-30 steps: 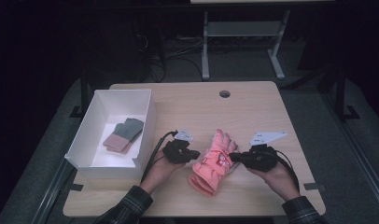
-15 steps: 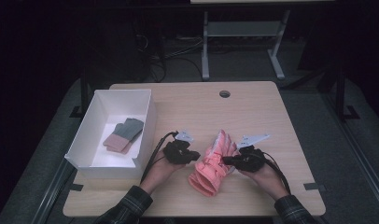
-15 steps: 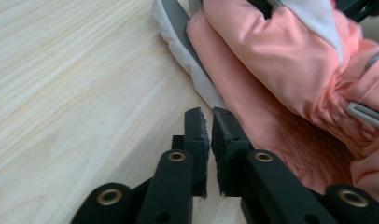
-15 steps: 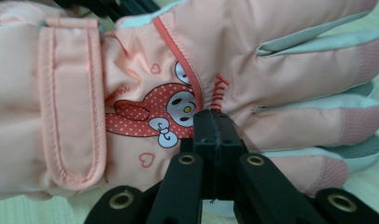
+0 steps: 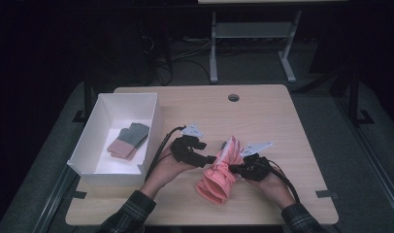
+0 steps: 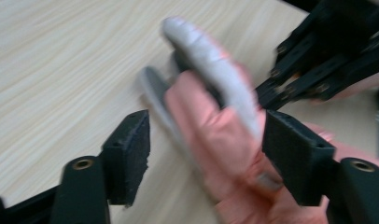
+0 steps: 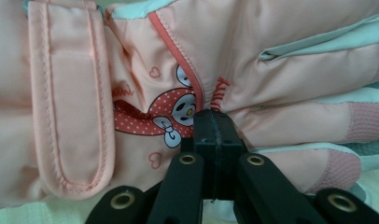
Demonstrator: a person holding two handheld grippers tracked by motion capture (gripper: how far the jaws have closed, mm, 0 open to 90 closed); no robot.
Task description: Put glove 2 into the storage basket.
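Pink glove (image 6: 211, 140), fingertips motion-blurred

On the tabletop (image 5: 272, 111) a box (image 5: 95, 160) stands at the left edge, and a folded pair of gloves (image 5: 128, 141) lies inside it. Right of the box, near the front middle, lies a ski glove (image 5: 219, 177), with the left gripper (image 5: 209, 158) at its left side and the right gripper (image 5: 235, 169) at its right. A round hole (image 5: 233, 97) sits in the tabletop behind them, toward the far edge.

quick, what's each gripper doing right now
left gripper: jaws have just been opening, glove fingers between them, not clamped.
right gripper: jaws shut, pinching the pink glove.
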